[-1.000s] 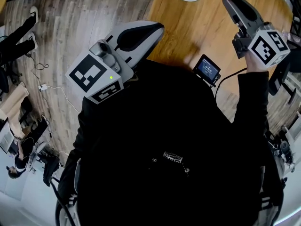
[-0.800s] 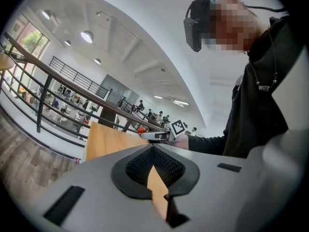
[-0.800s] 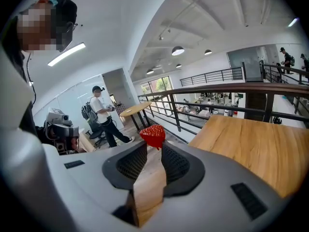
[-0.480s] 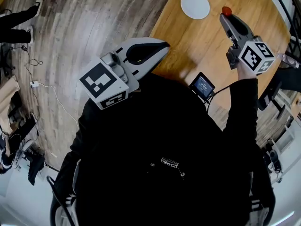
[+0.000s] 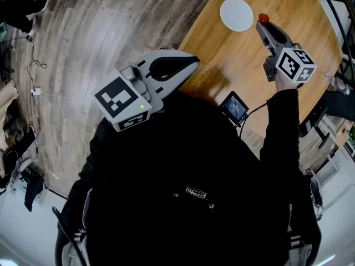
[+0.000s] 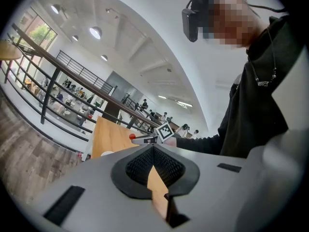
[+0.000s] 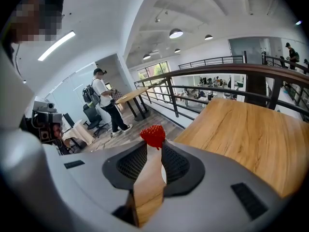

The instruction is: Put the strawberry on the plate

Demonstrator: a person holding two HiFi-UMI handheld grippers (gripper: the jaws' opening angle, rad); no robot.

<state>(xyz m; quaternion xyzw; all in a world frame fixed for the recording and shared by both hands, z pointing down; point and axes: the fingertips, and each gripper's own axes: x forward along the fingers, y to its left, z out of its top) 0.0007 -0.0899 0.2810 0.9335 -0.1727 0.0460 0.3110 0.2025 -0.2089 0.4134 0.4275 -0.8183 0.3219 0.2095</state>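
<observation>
A red strawberry [image 5: 263, 18] is pinched at the tip of my right gripper [image 5: 262, 22], held above the wooden table [image 5: 222, 54] just right of the round white plate [image 5: 237, 14]. In the right gripper view the strawberry [image 7: 153, 135] sits between the two fingertips of my right gripper [image 7: 153, 145], which is shut on it. My left gripper [image 5: 193, 63] hangs over the table's near left edge, shut and holding nothing. From the left gripper view my left gripper [image 6: 153, 148] points toward the far strawberry [image 6: 132, 137] and the right gripper's marker cube [image 6: 165, 132].
A small screen device [image 5: 234, 106] hangs at the person's chest by the table's near edge. Wood plank floor [image 5: 83, 37] lies to the left, with cables and bags along its far left side. A black railing [image 7: 217, 71] and distant people show in the gripper views.
My right gripper has carried the strawberry leftward, closer to the plate. The plate has come fully into the head view. The left gripper has barely moved.
</observation>
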